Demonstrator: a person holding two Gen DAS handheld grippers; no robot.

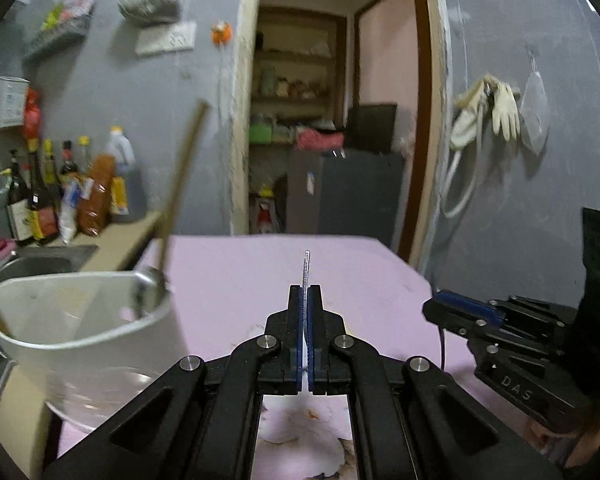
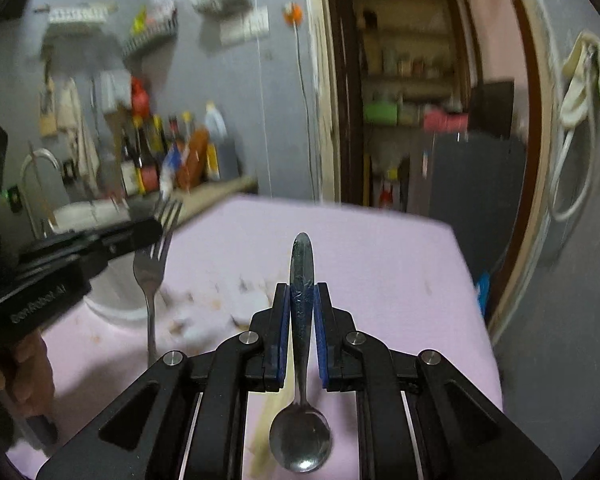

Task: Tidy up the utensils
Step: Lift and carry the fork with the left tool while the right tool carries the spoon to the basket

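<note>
My left gripper (image 1: 305,292) is shut on a metal fork (image 1: 306,268), which shows edge-on here above the pink tabletop (image 1: 240,272). In the right wrist view the same fork (image 2: 150,280) hangs from the left gripper (image 2: 156,228), tines up. My right gripper (image 2: 302,292) is shut on the handle of a metal spoon (image 2: 300,444), whose bowl hangs back toward the camera. The right gripper (image 1: 436,308) also shows at the right of the left wrist view. A white holder (image 1: 100,344) stands to the left with a long wooden-handled utensil (image 1: 180,184) leaning in it.
Behind the fork stands the white holder (image 2: 112,300). A sink (image 1: 32,264) and several bottles (image 1: 52,200) line the counter at the left. An open doorway (image 1: 332,120) lies beyond the table's far edge. Stains (image 2: 220,300) mark the pink cover.
</note>
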